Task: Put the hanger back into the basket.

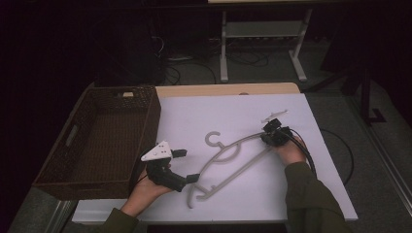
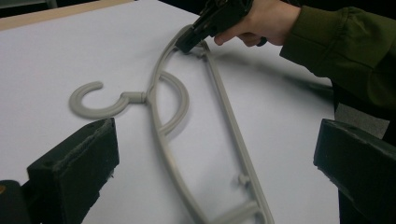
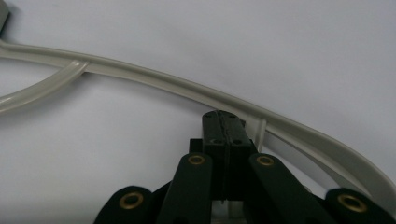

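So the grey plastic hanger [image 1: 233, 158] is lying flat on the white table cover [image 1: 204, 116], roughly in the middle, with its hook [image 1: 212, 139] pointing toward the far-left side and its long bar running from the near left up to the far right. The right gripper [image 1: 273, 137] is parked at the hanger's far-right end, and in the right gripper view its jaws are pressed tight together with their tips right at the little post inside the hanger's corner [image 3: 258, 127]. I honestly can't tell if any plastic is pinched between the pads or if the shut tips are just pushing on it. My guess is that it's there to hook or nudge that corner, which would make sense for dragging the thing sideways without needing a real grip. The left gripper [image 1: 189, 166] sits at the near-left end with its jaws wide apart, and in the left gripper view you can see the hanger's near end [image 2: 243, 205] lying between the two pads without either one touching it, so it looks staged to catch that end. The dark wicker basket [image 1: 145, 97] sits at the left edge of the table, just beside the left gripper, probably where the hanger is headed.
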`<state>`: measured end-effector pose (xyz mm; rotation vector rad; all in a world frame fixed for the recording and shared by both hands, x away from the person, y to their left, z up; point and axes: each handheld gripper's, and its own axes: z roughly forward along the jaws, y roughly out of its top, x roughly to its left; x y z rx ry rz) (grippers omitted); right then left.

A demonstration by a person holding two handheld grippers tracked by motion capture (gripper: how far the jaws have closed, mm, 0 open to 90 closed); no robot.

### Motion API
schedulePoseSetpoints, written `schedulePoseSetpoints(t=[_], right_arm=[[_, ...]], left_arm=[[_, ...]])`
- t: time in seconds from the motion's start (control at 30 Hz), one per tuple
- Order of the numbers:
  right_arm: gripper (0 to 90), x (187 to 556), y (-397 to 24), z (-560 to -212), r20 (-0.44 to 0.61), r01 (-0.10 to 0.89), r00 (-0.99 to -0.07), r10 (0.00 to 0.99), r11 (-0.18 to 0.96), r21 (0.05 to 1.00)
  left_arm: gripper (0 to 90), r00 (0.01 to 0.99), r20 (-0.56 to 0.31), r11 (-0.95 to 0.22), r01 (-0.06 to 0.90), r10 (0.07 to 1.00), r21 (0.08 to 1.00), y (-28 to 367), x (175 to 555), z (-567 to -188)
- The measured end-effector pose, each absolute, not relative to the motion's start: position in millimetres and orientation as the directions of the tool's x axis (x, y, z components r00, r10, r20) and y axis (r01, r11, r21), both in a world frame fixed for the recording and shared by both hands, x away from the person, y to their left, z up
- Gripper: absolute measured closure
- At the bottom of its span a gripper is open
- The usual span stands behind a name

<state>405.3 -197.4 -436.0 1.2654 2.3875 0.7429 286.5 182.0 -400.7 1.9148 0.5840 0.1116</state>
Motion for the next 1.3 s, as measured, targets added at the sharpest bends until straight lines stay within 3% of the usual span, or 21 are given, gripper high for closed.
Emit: schedulePoseSetpoints(t=[0.23, 0.47, 0.83, 1.3], right_arm=[[89.4, 406.9, -227.4, -435.4, -0.035, 0.695, -0.472, 0.881, 0.396, 0.600], [89.3, 401.8, -231.8, -427.4, -0.039, 0.668, -0.484, 0.874, 0.398, 0.629], [89.3, 347.8, -198.5, -406.5, 0.011, 0.573, -0.674, 0.738, 0.514, 0.638], [89.3, 298.0, -172.6, -427.3, 0.110, 0.539, -0.791, 0.602, 0.599, 0.593]], left_arm=[[0.0, 0.875, -0.191, -0.299, 0.346, 0.445, 0.889, 181.5, 286.0, -400.6], [0.0, 0.876, -0.188, -0.304, 0.344, 0.444, 0.888, 181.4, 286.2, -401.1], [0.0, 0.875, -0.192, -0.309, 0.351, 0.445, 0.884, 181.4, 286.1, -402.6], [0.0, 0.876, -0.192, -0.312, 0.351, 0.442, 0.883, 180.1, 286.0, -403.6]])
